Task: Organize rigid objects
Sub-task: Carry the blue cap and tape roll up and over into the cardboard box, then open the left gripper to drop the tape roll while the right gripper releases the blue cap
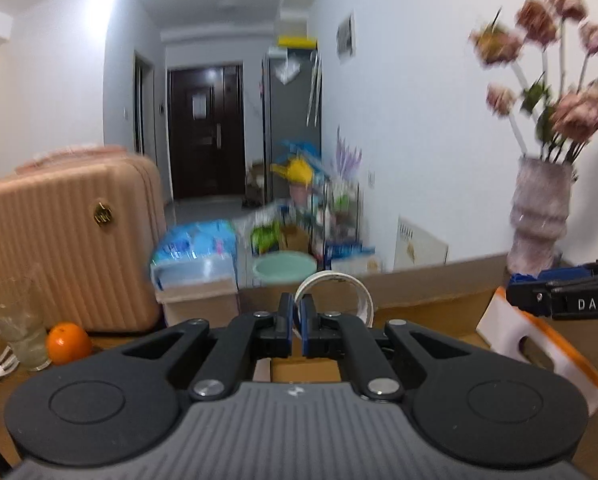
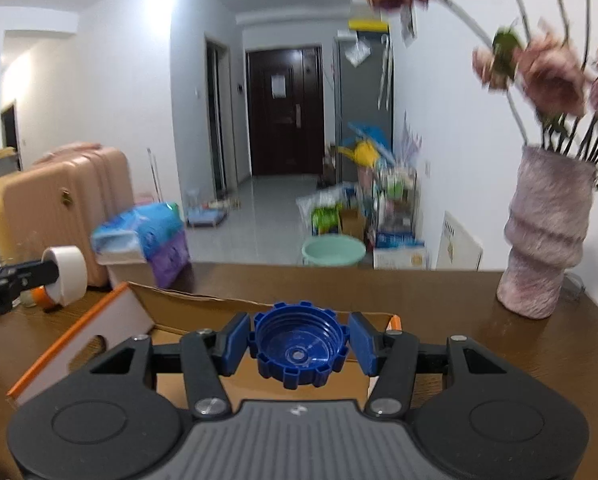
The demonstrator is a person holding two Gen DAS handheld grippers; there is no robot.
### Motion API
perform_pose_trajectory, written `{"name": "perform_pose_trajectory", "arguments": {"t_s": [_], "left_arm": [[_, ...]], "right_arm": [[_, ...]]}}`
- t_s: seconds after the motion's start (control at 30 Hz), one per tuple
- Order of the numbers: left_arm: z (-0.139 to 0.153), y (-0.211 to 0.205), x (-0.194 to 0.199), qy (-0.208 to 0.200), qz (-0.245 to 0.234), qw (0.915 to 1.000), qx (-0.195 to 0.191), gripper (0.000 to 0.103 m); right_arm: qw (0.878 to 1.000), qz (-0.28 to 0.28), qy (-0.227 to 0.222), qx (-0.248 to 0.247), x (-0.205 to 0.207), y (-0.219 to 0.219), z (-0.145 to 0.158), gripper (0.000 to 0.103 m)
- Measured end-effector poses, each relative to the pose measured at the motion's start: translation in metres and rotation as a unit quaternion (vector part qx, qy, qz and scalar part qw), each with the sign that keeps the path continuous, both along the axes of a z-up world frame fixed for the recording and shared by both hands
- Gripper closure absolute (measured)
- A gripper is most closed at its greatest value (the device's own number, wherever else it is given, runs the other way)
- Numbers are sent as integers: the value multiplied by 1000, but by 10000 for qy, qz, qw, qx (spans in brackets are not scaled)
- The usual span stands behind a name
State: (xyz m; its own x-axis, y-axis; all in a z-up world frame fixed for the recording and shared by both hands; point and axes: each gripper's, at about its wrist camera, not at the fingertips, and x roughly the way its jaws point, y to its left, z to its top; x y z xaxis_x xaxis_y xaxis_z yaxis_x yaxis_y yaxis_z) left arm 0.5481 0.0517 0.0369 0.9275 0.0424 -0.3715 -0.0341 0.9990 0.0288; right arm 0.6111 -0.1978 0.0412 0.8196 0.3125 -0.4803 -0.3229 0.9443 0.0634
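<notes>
My left gripper point(image 1: 297, 322) is shut on a white tape roll point(image 1: 339, 290), pinching its rim and holding it above the open cardboard box point(image 1: 427, 292). The roll also shows at the left of the right wrist view point(image 2: 69, 274). My right gripper point(image 2: 299, 340) is shut on a blue ribbed bottle cap point(image 2: 299, 350), its hollow side facing the camera, above the same box point(image 2: 171, 300). The right gripper shows at the right edge of the left wrist view point(image 1: 571, 294).
A pink vase point(image 2: 547, 236) with dried flowers stands on the brown table point(image 2: 439, 292) at the right. An orange point(image 1: 67, 342) and a glass point(image 1: 19, 324) sit at the left by a pink suitcase point(image 1: 67, 240). The box has white flaps edged in orange point(image 1: 539, 344).
</notes>
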Motion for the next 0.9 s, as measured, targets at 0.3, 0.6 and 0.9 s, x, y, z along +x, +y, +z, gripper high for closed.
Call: {"name": "perform_pose_trajectory", "arguments": {"t_s": [0.3,0.6,0.9], "left_arm": [[-32,3,86,1670,-12,9858,-156,98],[-60,-2,124,2418,-71,9701,177,97],[-61,7,138,2784,66,9603,-155,79]], "right_arm": [[9910,25,1150,-691,81,19,-40,50],[9704,120,1820,-1584,115,50,-69,50],[9657,72,1878,-1794,123,60,-75,48]]}}
